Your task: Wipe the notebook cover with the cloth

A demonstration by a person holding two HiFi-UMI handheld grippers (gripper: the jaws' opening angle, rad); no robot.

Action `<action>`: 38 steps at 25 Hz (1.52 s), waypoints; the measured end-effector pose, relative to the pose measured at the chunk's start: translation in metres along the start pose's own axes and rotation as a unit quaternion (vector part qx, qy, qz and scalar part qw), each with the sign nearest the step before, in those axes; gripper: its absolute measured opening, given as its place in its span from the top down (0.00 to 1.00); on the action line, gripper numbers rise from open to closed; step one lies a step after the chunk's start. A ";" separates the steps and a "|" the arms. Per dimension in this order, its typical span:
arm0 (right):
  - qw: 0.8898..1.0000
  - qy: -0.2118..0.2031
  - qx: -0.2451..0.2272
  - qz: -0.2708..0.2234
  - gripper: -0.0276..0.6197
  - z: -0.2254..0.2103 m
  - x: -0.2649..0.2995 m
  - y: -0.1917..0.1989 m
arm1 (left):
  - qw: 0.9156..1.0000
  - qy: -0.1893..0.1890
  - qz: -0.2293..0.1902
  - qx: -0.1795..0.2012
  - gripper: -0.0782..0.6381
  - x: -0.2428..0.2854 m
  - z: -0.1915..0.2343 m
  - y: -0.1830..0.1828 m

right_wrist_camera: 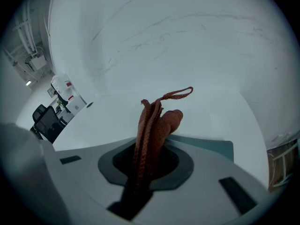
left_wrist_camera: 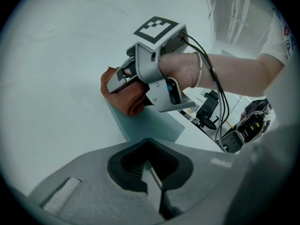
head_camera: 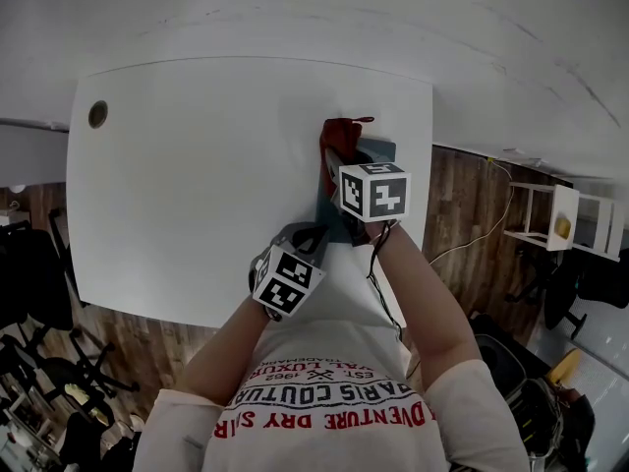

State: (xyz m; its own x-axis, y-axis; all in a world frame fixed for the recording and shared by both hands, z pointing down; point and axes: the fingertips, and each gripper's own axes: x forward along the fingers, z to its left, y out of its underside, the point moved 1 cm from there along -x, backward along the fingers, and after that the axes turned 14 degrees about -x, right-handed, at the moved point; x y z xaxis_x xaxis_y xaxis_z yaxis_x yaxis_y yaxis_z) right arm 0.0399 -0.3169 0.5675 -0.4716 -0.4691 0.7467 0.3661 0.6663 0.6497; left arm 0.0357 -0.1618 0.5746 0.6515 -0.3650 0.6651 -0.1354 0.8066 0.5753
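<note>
Rust-red cloth (right_wrist_camera: 154, 121) is pinched tight in the right gripper (left_wrist_camera: 117, 81), bunched so its fold presses down on the teal notebook (left_wrist_camera: 150, 123). The notebook lies flat on the white table (head_camera: 197, 165), near its right edge. The left gripper (left_wrist_camera: 152, 182) looks clamped on the notebook's near corner, probably pinning it so wiping won't drag it.

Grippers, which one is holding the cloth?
The right gripper: the red cloth is pinched between its fingers. The left gripper seems to pinch the notebook corner instead.
</note>
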 end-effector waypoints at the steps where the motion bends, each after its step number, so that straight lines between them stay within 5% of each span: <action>1: 1.000 0.002 -0.002 0.001 0.84 -0.003 -0.002 0.001 | 1.000 0.000 -0.001 0.001 0.88 0.000 0.000 0.000; 13: 1.000 0.023 -0.003 0.010 0.84 -0.049 -0.026 0.021 | 1.000 -0.004 -0.004 0.006 0.88 0.000 0.000 0.000; 28: 0.995 0.076 0.056 0.018 0.84 -0.107 -0.066 0.057 | 1.000 -0.004 -0.005 0.005 0.88 -0.001 -0.003 0.001; 34: 0.995 0.095 0.035 0.004 0.85 -0.099 -0.083 0.048 | 1.000 -0.004 -0.006 0.006 0.88 -0.003 -0.004 0.002; 38: 0.998 0.055 0.032 -0.022 0.85 -0.060 -0.083 0.032 | 1.000 -0.002 -0.005 0.005 0.88 -0.003 -0.002 0.003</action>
State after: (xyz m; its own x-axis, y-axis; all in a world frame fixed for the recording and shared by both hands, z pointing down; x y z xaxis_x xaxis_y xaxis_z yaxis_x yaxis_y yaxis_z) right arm 0.1391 -0.2917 0.5350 -0.3935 -0.5571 0.7313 0.2941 0.6774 0.6743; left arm 0.0346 -0.1573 0.5735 0.6491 -0.3750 0.6618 -0.1363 0.7986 0.5862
